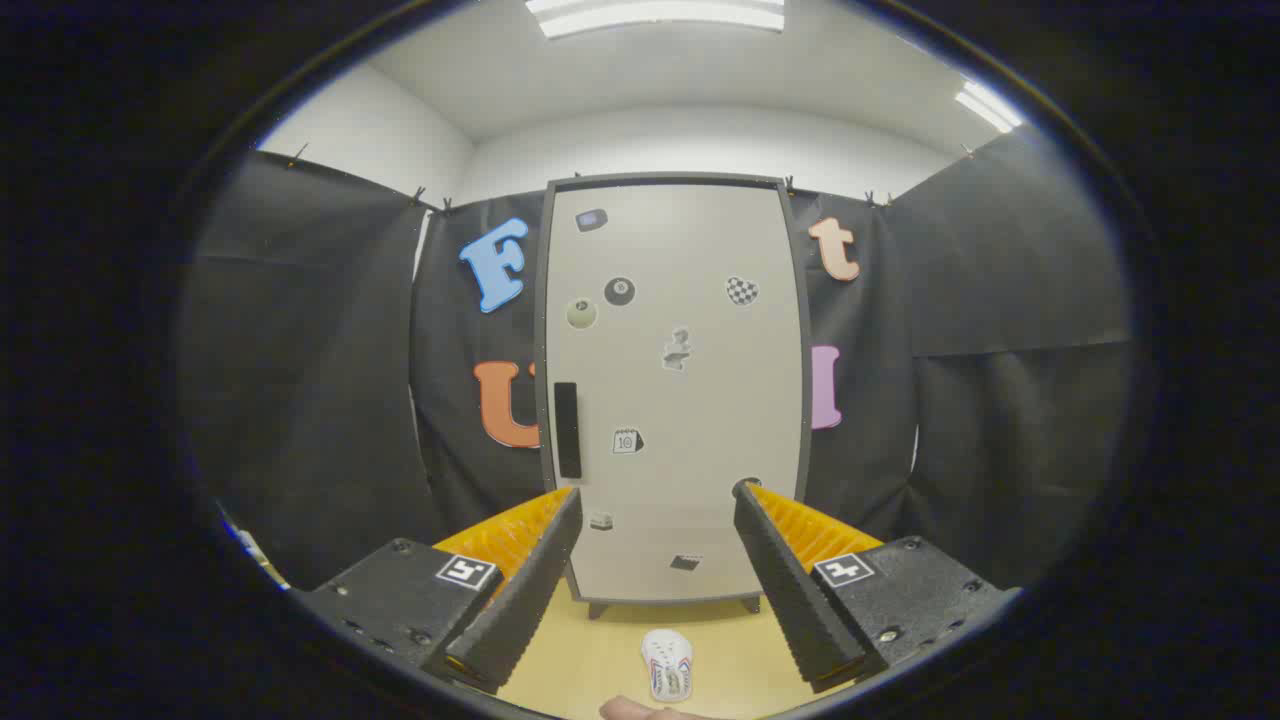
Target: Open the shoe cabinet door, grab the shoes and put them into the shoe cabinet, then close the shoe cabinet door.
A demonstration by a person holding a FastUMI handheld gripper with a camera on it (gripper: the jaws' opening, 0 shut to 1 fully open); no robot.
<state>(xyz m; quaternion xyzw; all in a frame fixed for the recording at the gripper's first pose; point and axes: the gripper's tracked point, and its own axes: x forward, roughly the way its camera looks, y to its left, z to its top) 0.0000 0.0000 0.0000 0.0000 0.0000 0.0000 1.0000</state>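
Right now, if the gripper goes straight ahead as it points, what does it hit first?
Probably the closed shoe cabinet door, right of its dark handle. The gripper is open and empty; the shoe lies below that line on the floor. Depth is uncertain.

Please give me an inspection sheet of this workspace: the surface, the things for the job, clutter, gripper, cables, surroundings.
Surface: light wooden floor, bare around the shoe.
Job's things: shoe cabinet upright beyond the fingers, door closed, dark handle near its left edge; one white shoe on the floor between the fingers, in front of the cabinet.
Clutter: small stickers on the cabinet door.
Gripper: gripper open, fingers apart, holding nothing.
Cables: nothing seen.
Surroundings: black cloth walls, white ceiling with strip lights.
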